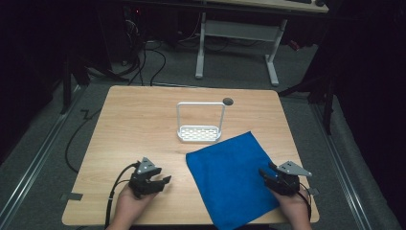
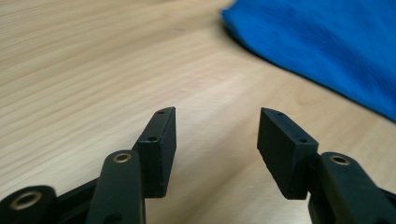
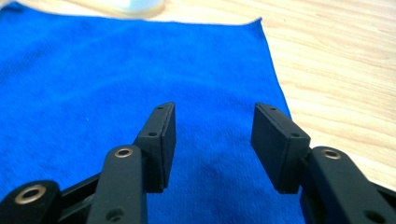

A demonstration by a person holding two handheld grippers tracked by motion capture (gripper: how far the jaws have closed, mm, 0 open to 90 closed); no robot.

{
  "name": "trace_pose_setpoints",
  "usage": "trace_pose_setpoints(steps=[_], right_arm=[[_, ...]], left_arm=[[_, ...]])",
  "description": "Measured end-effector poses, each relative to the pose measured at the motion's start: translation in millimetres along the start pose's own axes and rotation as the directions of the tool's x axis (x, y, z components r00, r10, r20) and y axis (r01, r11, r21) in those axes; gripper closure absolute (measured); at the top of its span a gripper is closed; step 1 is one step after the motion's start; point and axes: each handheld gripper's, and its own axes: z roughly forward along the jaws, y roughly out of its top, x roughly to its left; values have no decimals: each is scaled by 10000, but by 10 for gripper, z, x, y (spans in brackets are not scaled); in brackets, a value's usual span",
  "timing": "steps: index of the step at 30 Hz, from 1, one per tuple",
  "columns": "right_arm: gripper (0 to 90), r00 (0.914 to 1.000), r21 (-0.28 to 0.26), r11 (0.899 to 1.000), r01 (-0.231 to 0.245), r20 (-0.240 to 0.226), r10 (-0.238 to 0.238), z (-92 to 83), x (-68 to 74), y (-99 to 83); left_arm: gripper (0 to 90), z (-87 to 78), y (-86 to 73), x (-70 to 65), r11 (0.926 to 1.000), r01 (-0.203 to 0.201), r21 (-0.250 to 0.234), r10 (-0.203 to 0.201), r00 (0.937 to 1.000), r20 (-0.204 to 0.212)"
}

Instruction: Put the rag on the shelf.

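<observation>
Both grippers are held spread and empty — the right gripper [image 3: 212, 144] over the cloth [image 3: 116, 84], the left gripper [image 2: 215, 149] over bare worktop [image 2: 84, 70].

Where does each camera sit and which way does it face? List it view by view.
High view: above the person's side, looking forward and down on the table; both hands, left gripper and right gripper show.
Left gripper view: on the left gripper, low over bare wood, open jaws toward the blue cloth.
Right gripper view: on the right gripper, open jaws over the cloth.
Shared: all three show the cloth and table.
</observation>
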Motion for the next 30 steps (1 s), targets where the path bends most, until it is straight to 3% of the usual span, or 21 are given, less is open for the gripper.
trace_pose_setpoints(steps=[2,6,11,18,25,30], right_arm=[[509,10000,12,10000,-68,-18,68,10,11,3],[519,9999,248,9996,-155,67,153,34,0,5],[531,9999,93,9999,-61,120,60,20,5,26],[527,9998,40,9999,-138,108,138,17,-8,33],[524,9995,33,9996,-277,147,276,16,-15,37],[518,9996,36,9997,-255,148,254,21,-23,35]], left_arm=[[479,-9,-5,56,9996,212,-199,-213,9998,-57],[477,39,9,38,10000,-60,-74,59,9998,-182],[472,43,35,-23,9994,-291,-161,288,9993,-230],[468,55,43,-58,9993,-315,-215,309,9992,-268],[489,86,80,-173,9982,-542,-240,538,9984,-192],[510,135,117,-304,9970,-700,-322,704,9975,114]])
